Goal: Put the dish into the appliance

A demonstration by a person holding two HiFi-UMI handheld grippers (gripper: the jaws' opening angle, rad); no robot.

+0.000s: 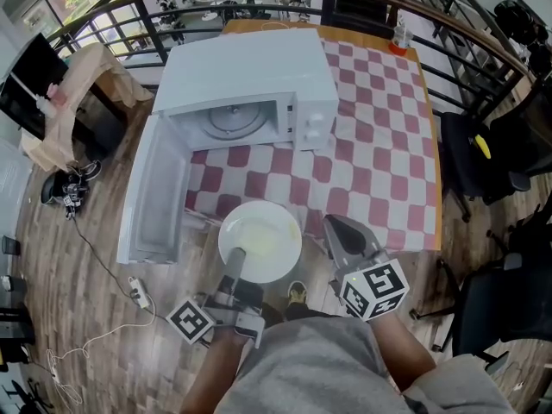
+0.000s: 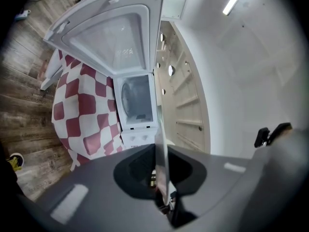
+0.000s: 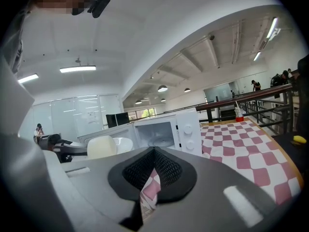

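We are gripping the white dish (image 1: pixel 267 231) with our left gripper (image 1: pixel 235 264), its jaws pinching the rim at the dish's 6 o'clock. The open microwave (image 1: pixel 246 76) is standing at the dish's 12 o'clock. Our right gripper (image 1: pixel 338 224), closed and empty, is at the dish's 3 o'clock.

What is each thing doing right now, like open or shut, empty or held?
Microwave: door wide open, only its glass tray inside.
Plate: level, looks empty, held by its rim.
Left gripper: shut on the plate.
Right gripper: shut, holding nothing.
Checked cloth: spread flat under the microwave.
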